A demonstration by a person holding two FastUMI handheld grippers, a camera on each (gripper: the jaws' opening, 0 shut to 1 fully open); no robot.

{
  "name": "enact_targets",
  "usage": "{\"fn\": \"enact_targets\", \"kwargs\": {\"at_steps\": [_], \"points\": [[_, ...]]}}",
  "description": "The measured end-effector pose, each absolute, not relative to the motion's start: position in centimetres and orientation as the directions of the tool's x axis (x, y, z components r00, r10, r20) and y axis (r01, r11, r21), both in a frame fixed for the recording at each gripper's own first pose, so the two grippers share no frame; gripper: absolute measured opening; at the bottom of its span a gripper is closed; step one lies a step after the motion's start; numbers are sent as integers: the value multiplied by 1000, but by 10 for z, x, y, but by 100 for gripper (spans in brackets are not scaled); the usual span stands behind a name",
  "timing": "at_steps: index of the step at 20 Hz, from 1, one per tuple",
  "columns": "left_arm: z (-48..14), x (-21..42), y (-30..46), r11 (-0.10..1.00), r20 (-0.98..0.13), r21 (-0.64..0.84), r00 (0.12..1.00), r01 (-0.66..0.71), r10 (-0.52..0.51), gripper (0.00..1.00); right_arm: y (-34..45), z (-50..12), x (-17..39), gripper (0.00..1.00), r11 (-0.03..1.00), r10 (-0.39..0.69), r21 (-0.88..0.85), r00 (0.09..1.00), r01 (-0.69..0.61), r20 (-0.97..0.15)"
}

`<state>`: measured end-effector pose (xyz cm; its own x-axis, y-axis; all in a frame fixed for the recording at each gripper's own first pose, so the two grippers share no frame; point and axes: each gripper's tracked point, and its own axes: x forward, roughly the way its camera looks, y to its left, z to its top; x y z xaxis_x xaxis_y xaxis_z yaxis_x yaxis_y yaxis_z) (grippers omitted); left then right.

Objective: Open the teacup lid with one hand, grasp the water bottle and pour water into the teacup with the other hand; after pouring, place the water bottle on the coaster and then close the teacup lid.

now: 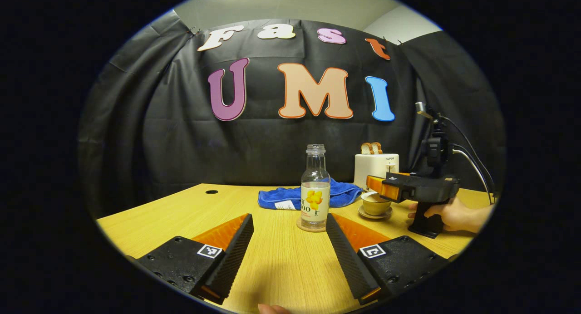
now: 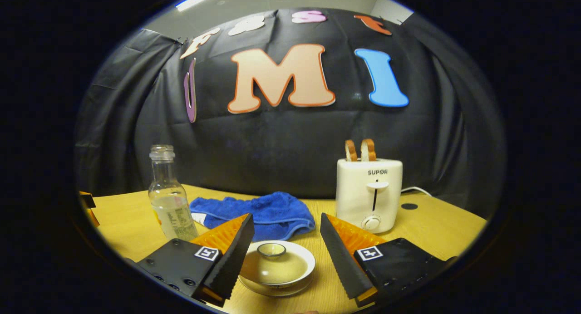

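On table [image 1: 181, 214]: one bottle [image 1: 315, 191], one lidded teacup [image 2: 276, 264]; both grippers [image 1: 290, 241] [image 2: 283, 250] wide.

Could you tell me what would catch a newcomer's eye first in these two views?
Probably the capless water bottle on its coaster, dead ahead of the left gripper, whose jaws stand wide. Next, the lidded teacup sits between the right gripper's open jaws, with a white toaster holding bread behind.

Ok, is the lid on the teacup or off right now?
On. In the right gripper view the lid sits knob-up on the teacup, between the open right gripper fingers, not gripped.
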<state>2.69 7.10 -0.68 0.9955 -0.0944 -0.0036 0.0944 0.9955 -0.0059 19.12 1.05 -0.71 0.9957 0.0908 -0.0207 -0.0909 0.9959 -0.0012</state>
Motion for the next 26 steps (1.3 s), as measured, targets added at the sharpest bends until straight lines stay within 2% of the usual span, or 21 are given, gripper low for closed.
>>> {"fn": "enact_targets", "kwargs": {"at_steps": [1, 4, 6, 7, 8, 13, 14, 15, 16, 17, 18, 19, 20, 23, 26], "points": [[-7, 27, 71, 996, -5, -5, 996, 92, -92, 94, 10, -6, 189, 98, 997, 82, -7, 997, -82, -14], [-7, 27, 72, 997, -5, -5, 997, 80, -80, 93, 6, -3, 173, 92, 999, 46, -5, 999, -46, -11], [-7, 25, 68, 996, -4, -5, 996, 87, -87, 94, 7, -3, 156, 98, 999, 33, -5, 999, -33, -12], [-7, 24, 63, 996, -3, -7, 996, 94, -94, 94, 7, -1, 146, 98, 1000, 28, -7, 1000, -28, -6], [-8, 24, 60, 995, -5, -6, 995, 95, -95, 94, 6, 0, 136, 92, 1000, 11, -6, 1000, -11, -8], [-5, 15, 35, 995, -2, -3, 995, 100, -100, 94, -3, 2, 82, 99, 998, -59, -9, 998, 59, -1], [-6, 13, 32, 996, -5, -3, 996, 93, -93, 94, -4, 3, 72, 95, 998, -66, -7, 998, 66, 2], [-6, 10, 30, 996, -4, -2, 996, 86, -86, 93, -2, 3, 62, 92, 998, -64, -7, 998, 64, 0], [-5, 8, 28, 997, -6, -3, 997, 75, -75, 94, 0, 2, 51, 95, 998, -58, -9, 998, 58, -1], [-6, 7, 28, 998, -5, -2, 998, 63, -63, 94, 2, 3, 41, 92, 999, -51, -7, 999, 51, -1], [-5, 4, 27, 998, -4, -3, 998, 56, -56, 94, 2, 4, 31, 95, 999, -48, -7, 999, 48, 0], [-6, 1, 25, 999, -6, -2, 999, 47, -47, 94, 3, 5, 21, 92, 999, -46, -7, 999, 46, 0], [-6, -2, 26, 999, -6, -4, 999, 31, -31, 94, 3, 5, 13, 99, 999, -46, -8, 999, 46, 3], [-5, -11, 21, 1000, -7, -3, 1000, 10, -10, 94, 1, 6, -10, 93, 998, -59, -7, 998, 59, 5], [-5, -22, 11, 1000, -6, -2, 1000, 14, -14, 93, 3, 8, -28, 96, 998, -67, -8, 998, 67, 5]]}}
